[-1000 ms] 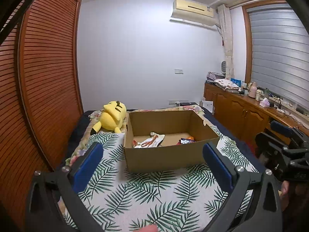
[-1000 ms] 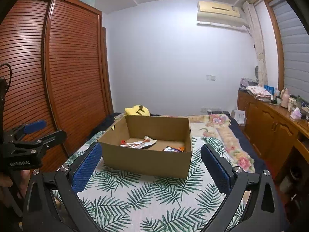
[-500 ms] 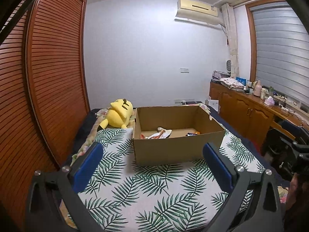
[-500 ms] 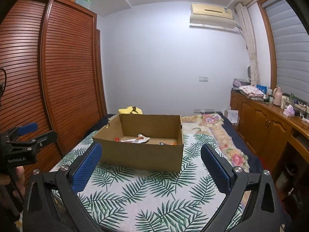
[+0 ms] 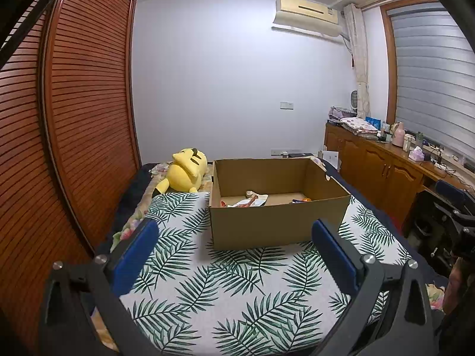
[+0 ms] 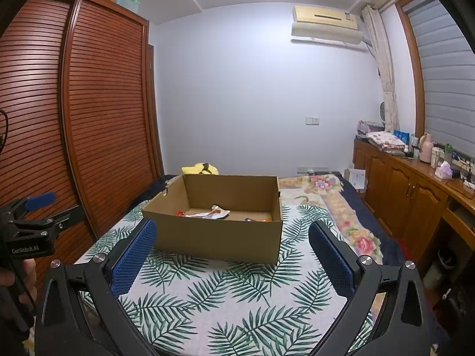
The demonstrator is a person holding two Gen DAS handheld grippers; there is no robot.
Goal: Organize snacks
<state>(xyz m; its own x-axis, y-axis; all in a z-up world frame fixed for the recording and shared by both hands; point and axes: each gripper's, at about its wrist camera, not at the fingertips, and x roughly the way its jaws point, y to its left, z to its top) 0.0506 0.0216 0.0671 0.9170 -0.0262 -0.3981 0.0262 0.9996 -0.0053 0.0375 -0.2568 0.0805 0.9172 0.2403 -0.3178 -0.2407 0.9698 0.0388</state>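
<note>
An open cardboard box (image 5: 276,222) (image 6: 219,237) stands on the leaf-print bedspread (image 5: 237,290) (image 6: 237,296). Inside lie several snack packets: a white and red one (image 5: 249,201) (image 6: 212,213) and a dark and orange one (image 5: 301,200) (image 6: 258,219). My left gripper (image 5: 234,237) is open and empty, some way back from the box's near wall. My right gripper (image 6: 231,235) is also open and empty, back from the box. Each gripper shows in the other's view: the left gripper at the left edge (image 6: 32,219), the right gripper at the right edge (image 5: 454,219).
A yellow plush toy (image 5: 185,175) (image 6: 200,168) lies behind the box at the left. A slatted wooden wardrobe (image 5: 74,133) runs along the left of the bed. A wooden cabinet (image 6: 415,195) with bottles and folded cloth lines the right wall. A hand (image 6: 26,281) holds the left gripper.
Both grippers have drawn back from the box and risen a little, so the box looks smaller and more bedspread shows in front. Both stay open and empty.
</note>
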